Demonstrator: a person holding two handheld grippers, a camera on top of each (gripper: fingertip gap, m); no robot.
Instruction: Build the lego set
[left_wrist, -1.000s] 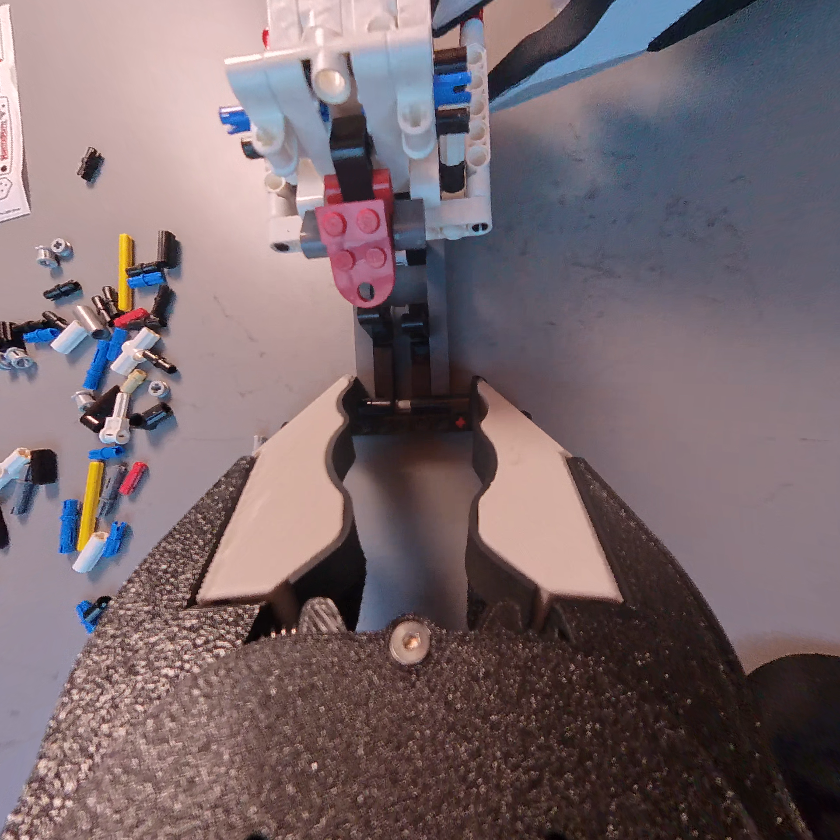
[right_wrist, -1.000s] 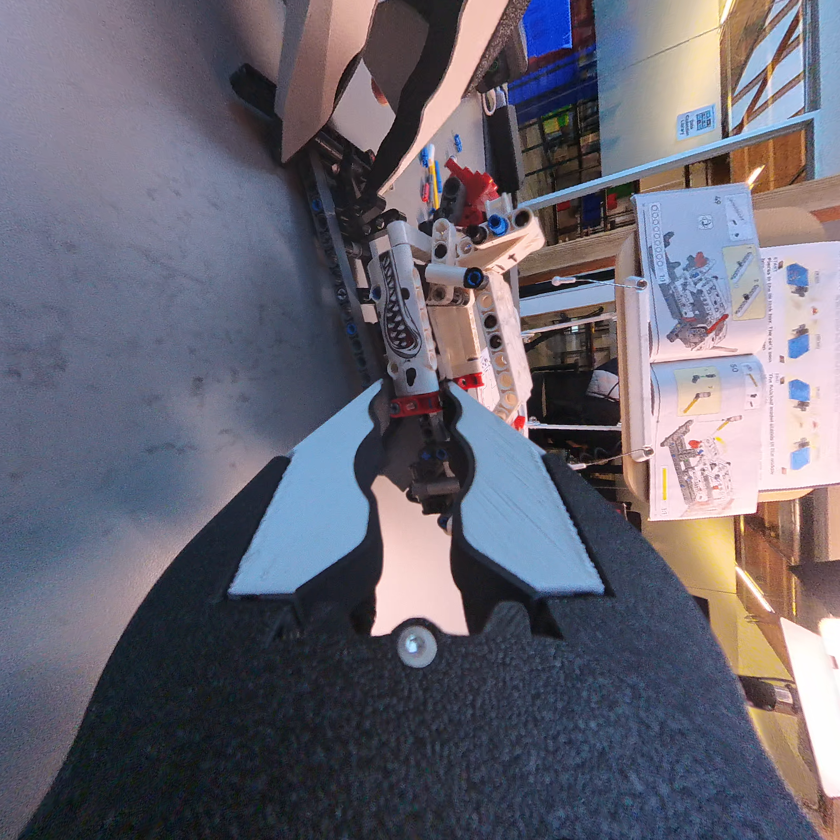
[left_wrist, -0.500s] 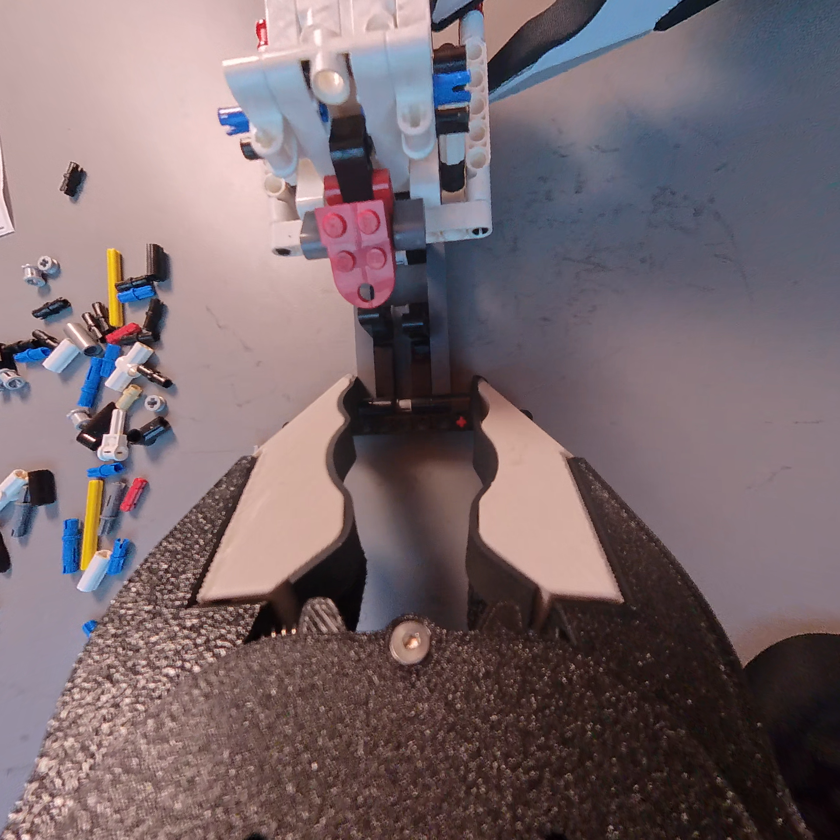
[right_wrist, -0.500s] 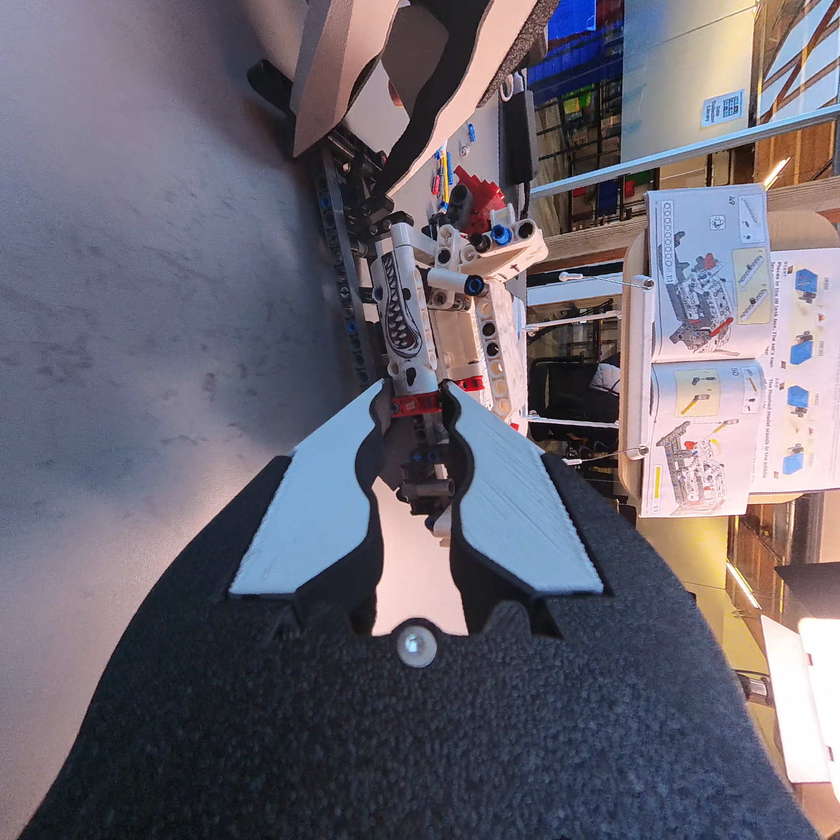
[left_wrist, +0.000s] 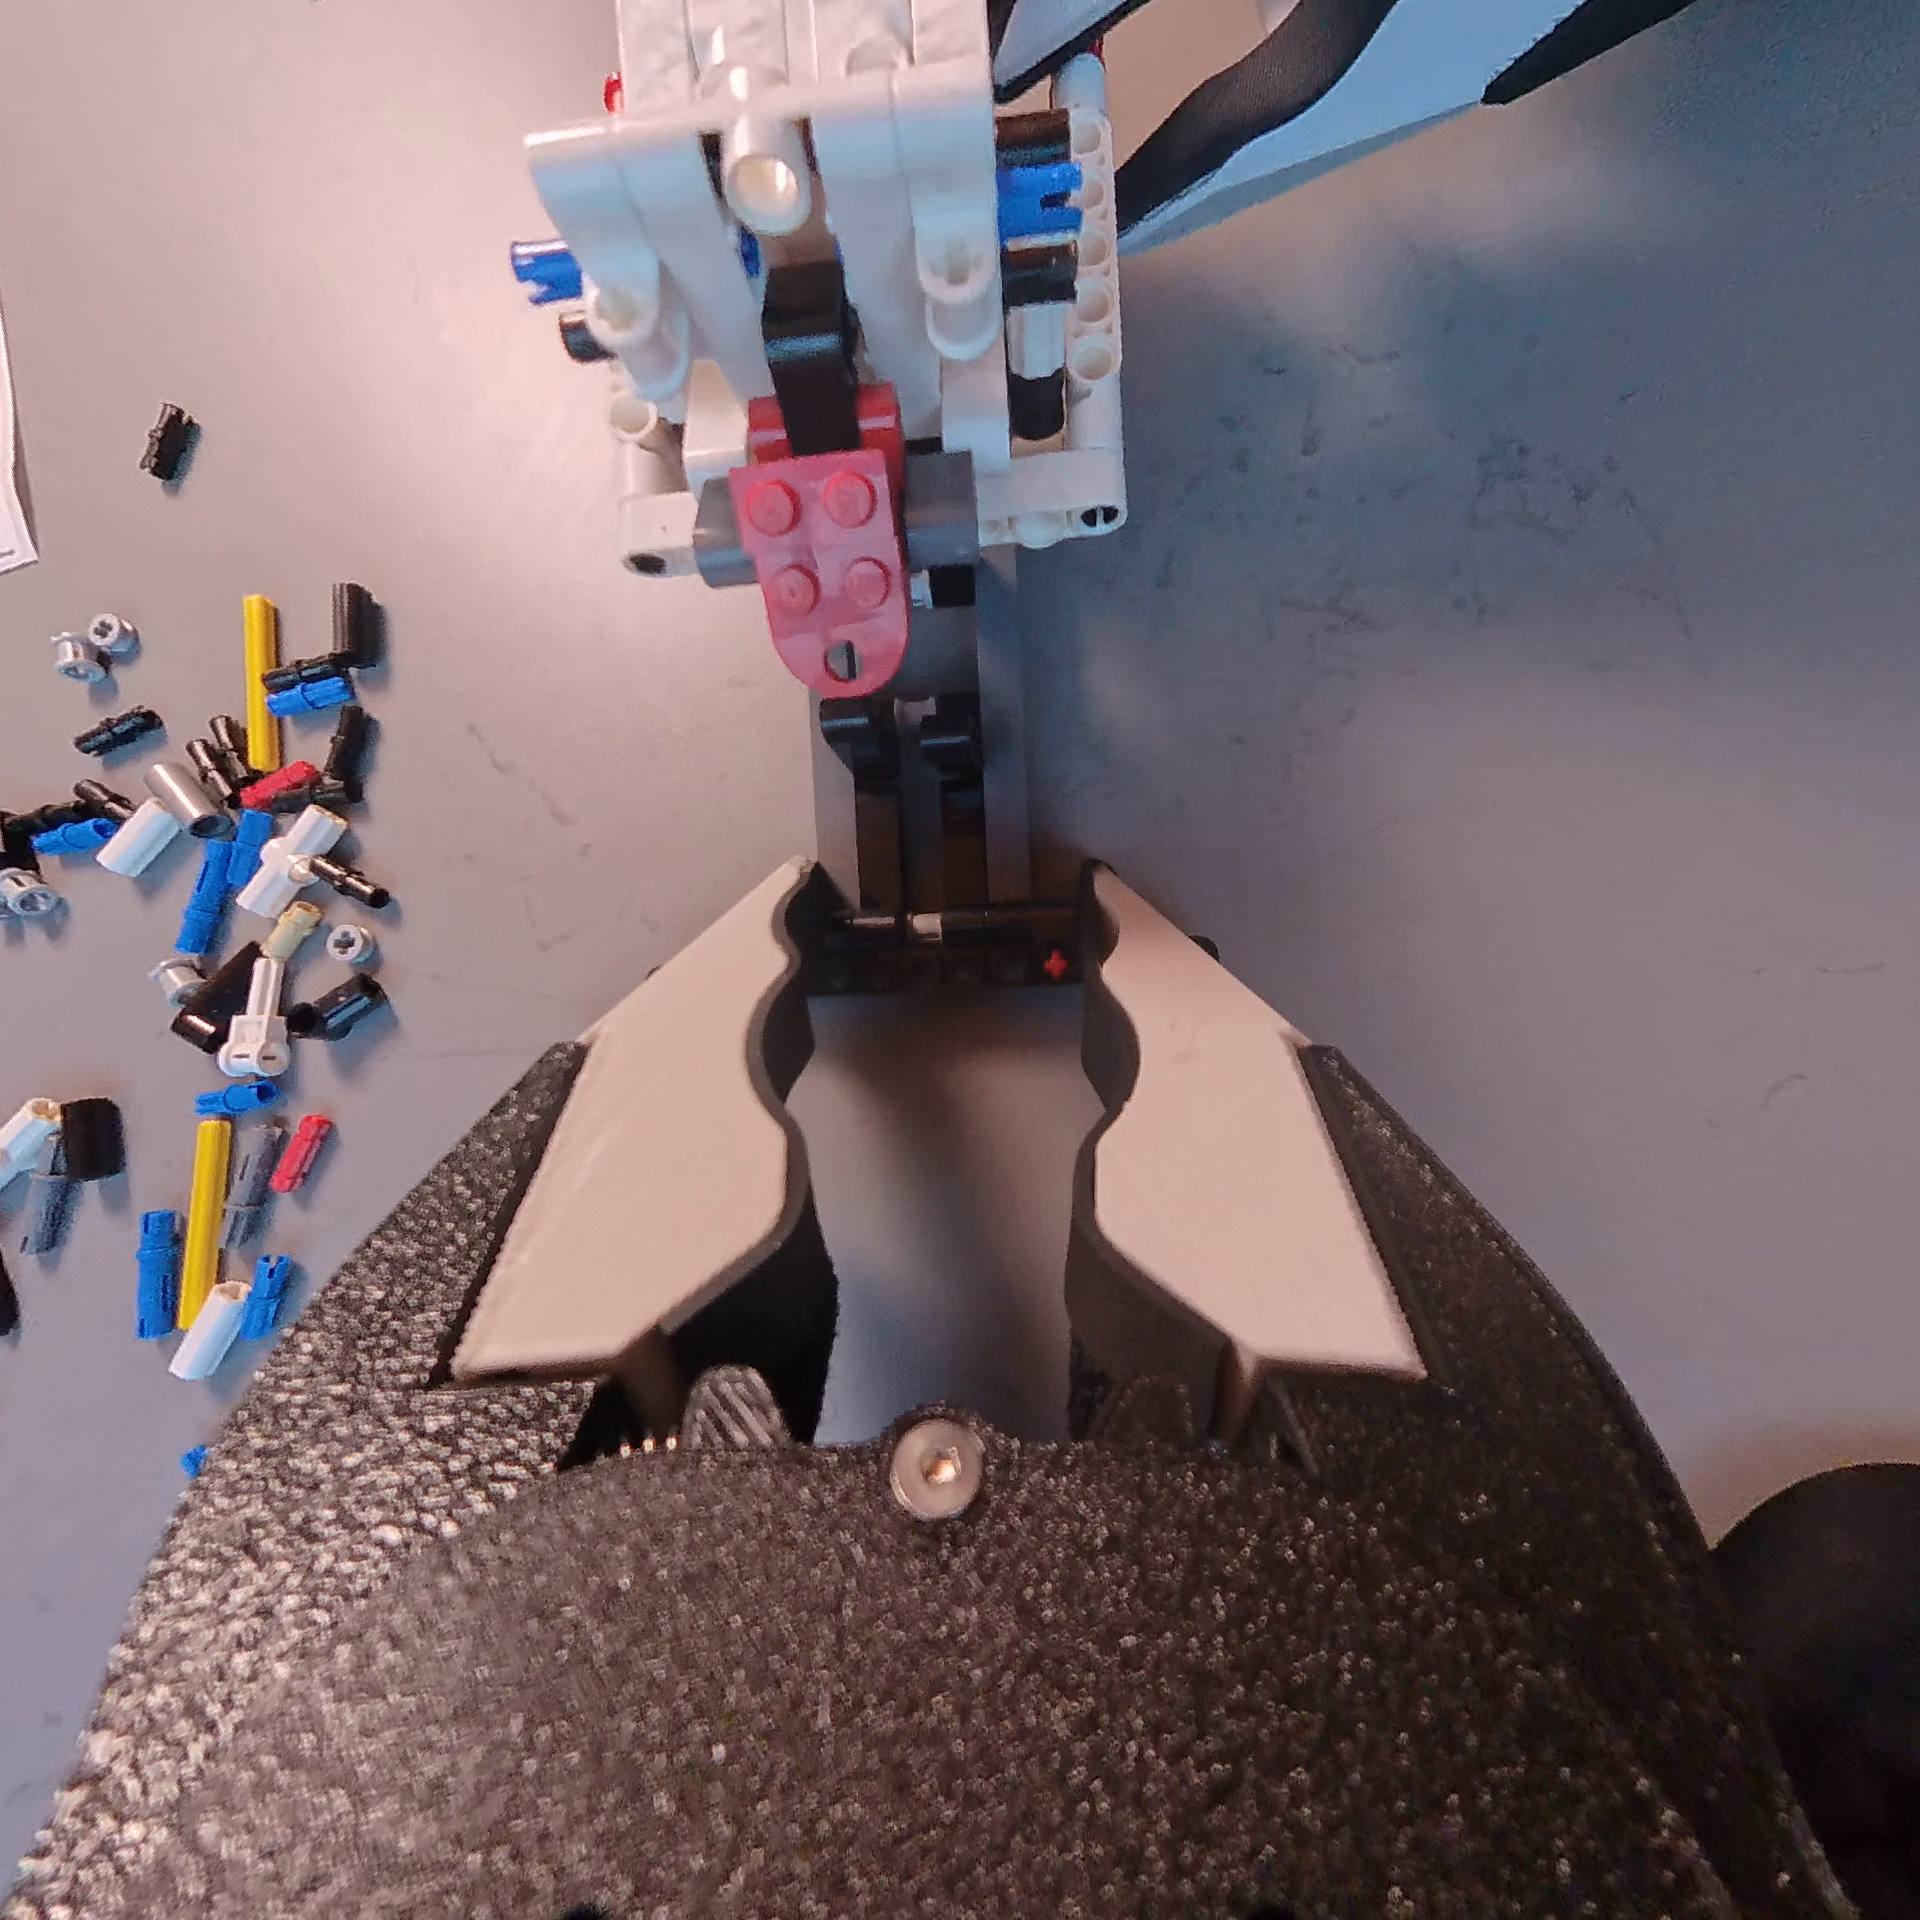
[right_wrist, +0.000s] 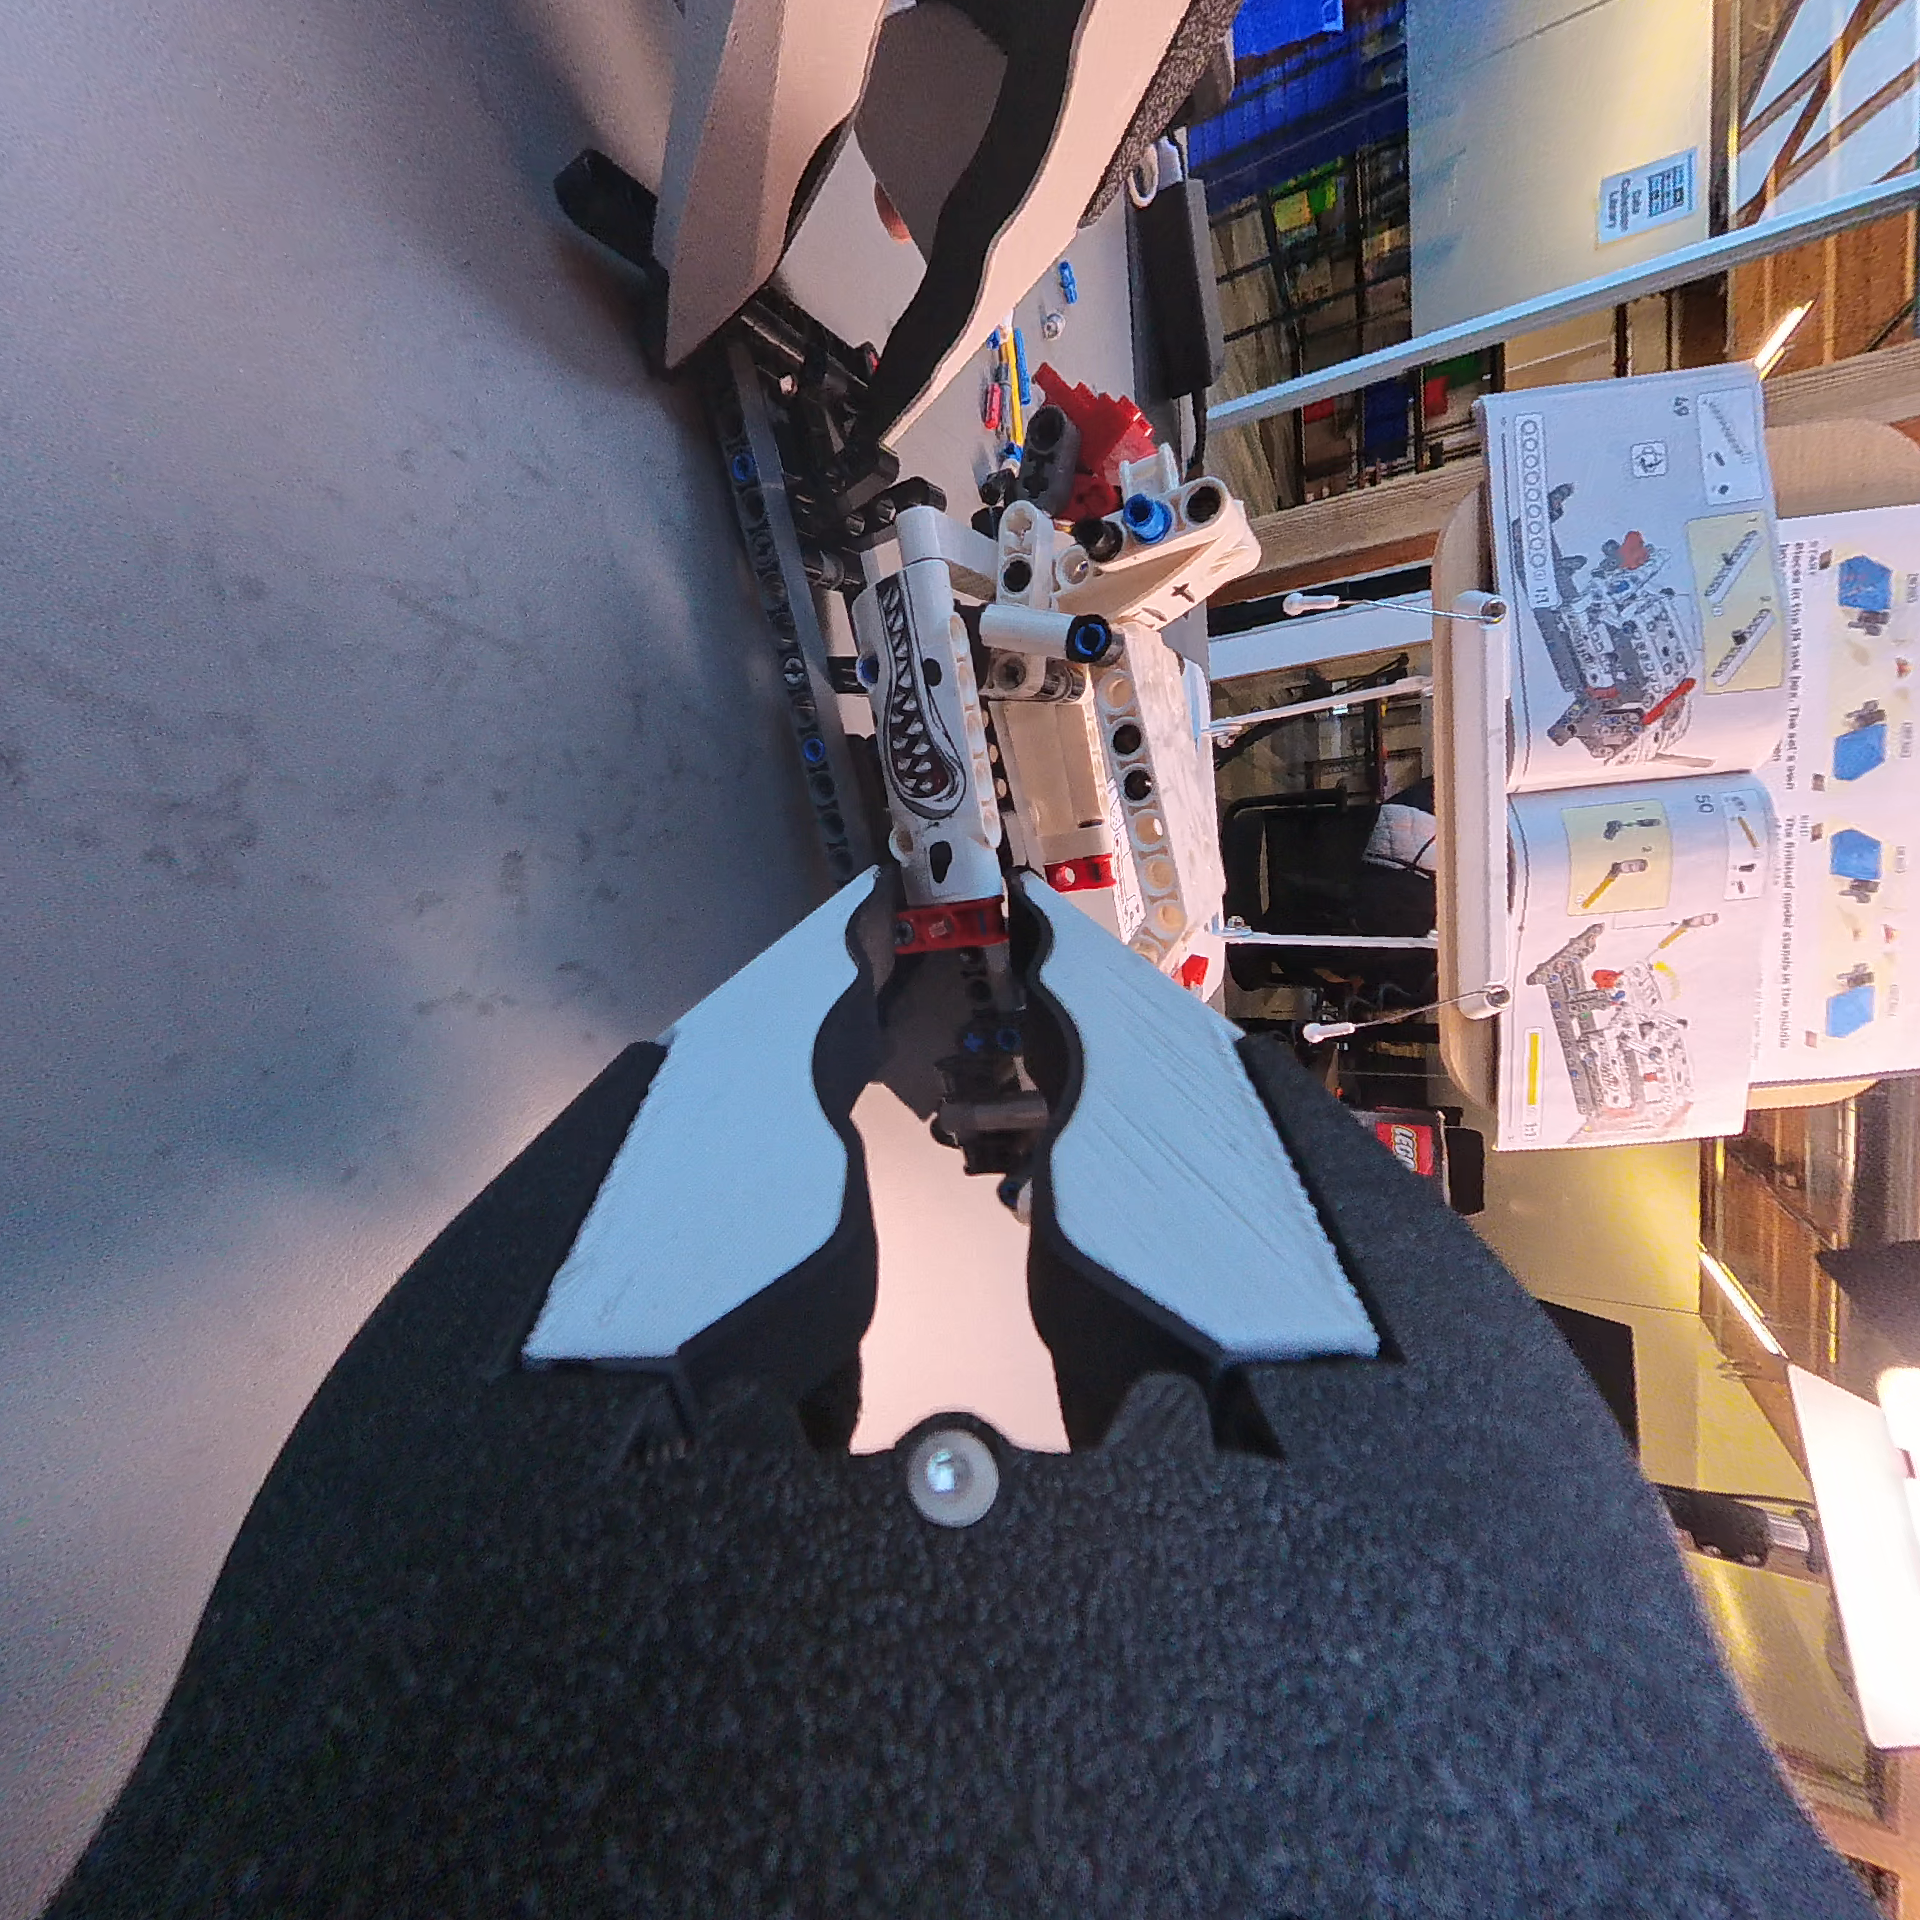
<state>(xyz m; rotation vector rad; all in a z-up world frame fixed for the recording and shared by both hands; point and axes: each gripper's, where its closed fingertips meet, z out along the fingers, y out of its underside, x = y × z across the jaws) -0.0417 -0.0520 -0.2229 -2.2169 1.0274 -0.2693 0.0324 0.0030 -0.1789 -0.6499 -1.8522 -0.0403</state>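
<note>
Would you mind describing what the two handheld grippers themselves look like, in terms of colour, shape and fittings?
Both have a rough, speckled black body with a silver screw centred at its front edge. The left gripper carries matt grey, wedge-shaped fingers with wavy dark inner edges. The right gripper has the same shape, its fingers whiter with fine ridges. No cables or sleeves show.

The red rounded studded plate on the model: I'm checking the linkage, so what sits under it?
Under the red rounded studded plate a grey block shows at either side, with black connectors on dark grey beams just below. The part directly beneath the plate is covered.
</note>
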